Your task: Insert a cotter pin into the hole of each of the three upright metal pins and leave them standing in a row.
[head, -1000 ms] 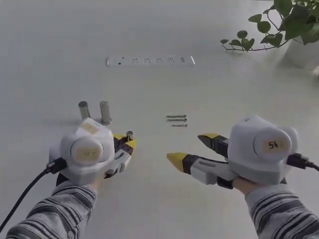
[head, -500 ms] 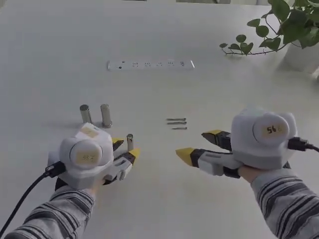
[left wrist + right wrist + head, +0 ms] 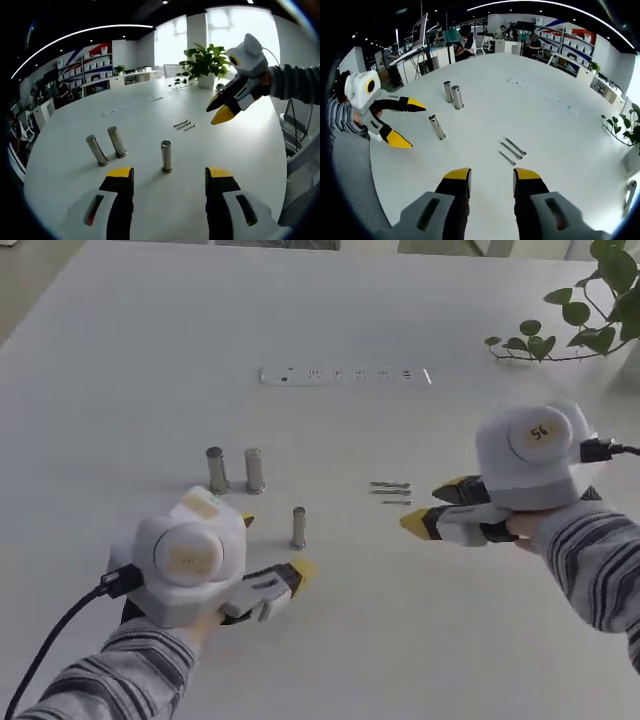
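Metal pins (image 3: 254,470) upright, cotter pins (image 3: 390,492) lying loose

All 3 metal pins stand on the white tabletop (image 3: 150,360); 2 form a close pair at the far left, and the 3rd pin (image 3: 298,527) stands alone, nearer and to the right of them. The left gripper (image 3: 273,543) is at the near left with its yellow-tipped jaws spread wide and holding nothing; in the left gripper view the 3rd pin rises just ahead of the gap between the jaws, touching neither. The 3 cotter pins lie side by side, flat on the tabletop, to the right of the metal pins and well apart from them; none sits in a pin's hole. The right gripper (image 3: 430,508) hovers just right of the cotter pins, jaws parted and empty; its own view shows the cotter pins ahead of the tips. A white power strip (image 3: 345,375) lies at the far side; a leafy plant (image 3: 590,310) is at the far right.
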